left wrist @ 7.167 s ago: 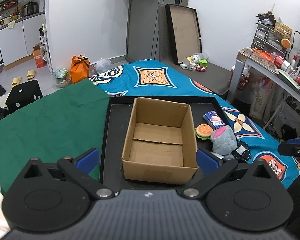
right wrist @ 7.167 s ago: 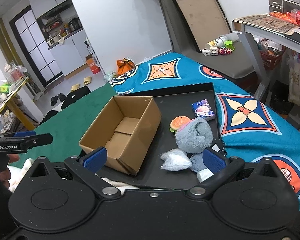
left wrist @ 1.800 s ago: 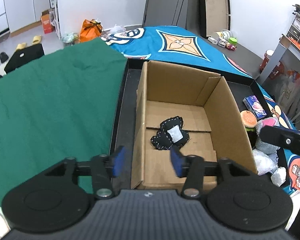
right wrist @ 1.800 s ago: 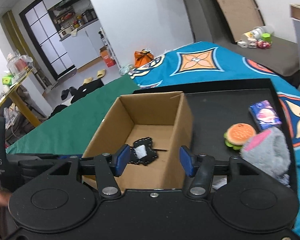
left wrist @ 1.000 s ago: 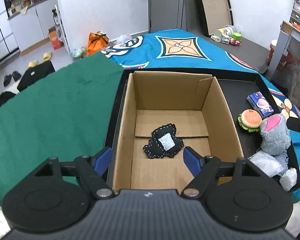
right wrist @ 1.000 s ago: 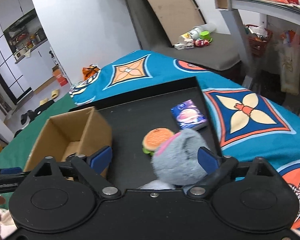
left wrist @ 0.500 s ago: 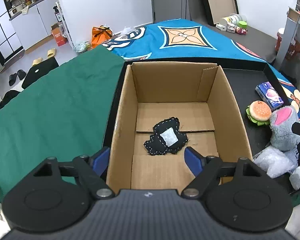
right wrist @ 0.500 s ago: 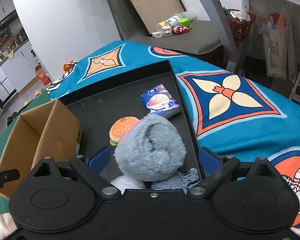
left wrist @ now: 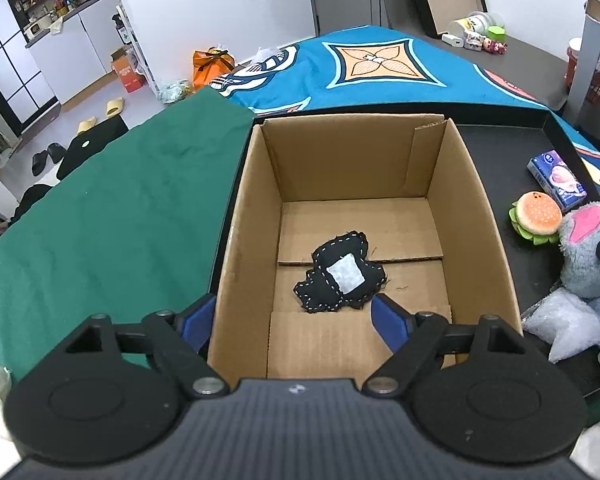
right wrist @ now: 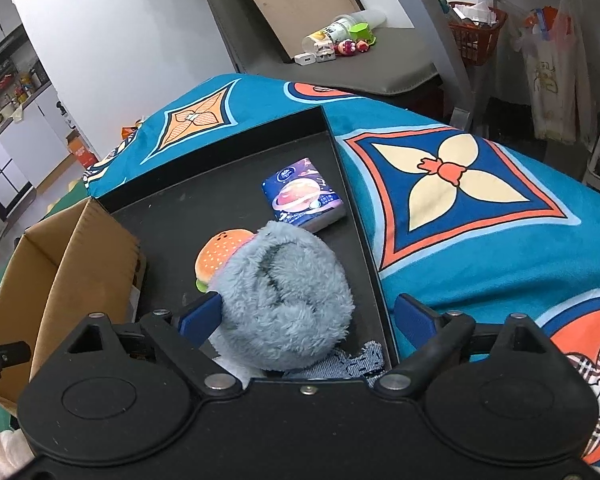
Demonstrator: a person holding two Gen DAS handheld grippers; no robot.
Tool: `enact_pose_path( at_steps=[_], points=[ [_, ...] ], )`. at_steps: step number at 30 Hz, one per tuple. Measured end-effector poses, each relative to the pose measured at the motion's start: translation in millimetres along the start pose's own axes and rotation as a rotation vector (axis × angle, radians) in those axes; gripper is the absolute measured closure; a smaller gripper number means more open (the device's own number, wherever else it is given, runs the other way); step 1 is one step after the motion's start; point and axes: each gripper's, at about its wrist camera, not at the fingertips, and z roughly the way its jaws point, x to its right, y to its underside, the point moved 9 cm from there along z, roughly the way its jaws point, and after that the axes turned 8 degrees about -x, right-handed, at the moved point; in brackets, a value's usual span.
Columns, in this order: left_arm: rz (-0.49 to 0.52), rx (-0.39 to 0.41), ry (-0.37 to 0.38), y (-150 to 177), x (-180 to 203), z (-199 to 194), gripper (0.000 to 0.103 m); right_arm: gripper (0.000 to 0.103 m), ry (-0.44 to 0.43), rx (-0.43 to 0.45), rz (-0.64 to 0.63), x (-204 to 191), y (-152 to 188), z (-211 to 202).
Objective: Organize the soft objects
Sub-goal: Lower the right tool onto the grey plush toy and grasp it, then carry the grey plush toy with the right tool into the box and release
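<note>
An open cardboard box (left wrist: pixel 476 208) stands on a black tray (right wrist: pixel 236 184); the box also shows in the right wrist view (right wrist: pixel 60 264). A black stitched soft patch (left wrist: pixel 340 276) lies on the box floor. My left gripper (left wrist: pixel 292 316) is open and empty above the box's near edge. A grey plush toy (right wrist: pixel 288 296) sits on the tray right of the box, also in the left wrist view (left wrist: pixel 584 248). My right gripper (right wrist: pixel 304 316) is open, its fingers either side of the plush. A burger plush (right wrist: pixel 216 256) lies just behind it.
A tissue pack (right wrist: pixel 304 200) lies at the tray's far right. A white bubble-wrap piece (left wrist: pixel 564 324) lies by the plush. A denim scrap (right wrist: pixel 348 360) lies under it. Green cloth (left wrist: pixel 100 216) covers the left, a blue patterned blanket (right wrist: pixel 460 184) the right.
My right gripper has swung away from the box and come down around the grey plush, opening wide. My left gripper has opened and drawn back slightly above the box.
</note>
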Motion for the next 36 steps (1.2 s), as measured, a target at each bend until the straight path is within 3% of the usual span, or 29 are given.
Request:
enact_pose_path(
  at_steps=[14,16,18,23,36],
  points=[
    [-0.003,-0.001,0.004,-1,-1,-1,0.02,0.01,-0.024,-0.031,-0.051,-16,0,13],
    [-0.007,0.002,0.009,-1,-1,-2,0.02,0.015,-0.025,-0.047,-0.037,-15,1,20],
    [-0.006,0.004,0.011,0,-2,-3,0.02,0.028,-0.055,-0.064,-0.016,-16,2,23],
    [-0.015,0.008,0.026,0,-5,-4,0.02,0.042,-0.045,-0.054,-0.016,-21,-2,17],
    [-0.068,0.039,0.085,4,-23,-9,0.02,0.043,-0.068,0.034,-0.038,-50,-23,-19]
  ],
)
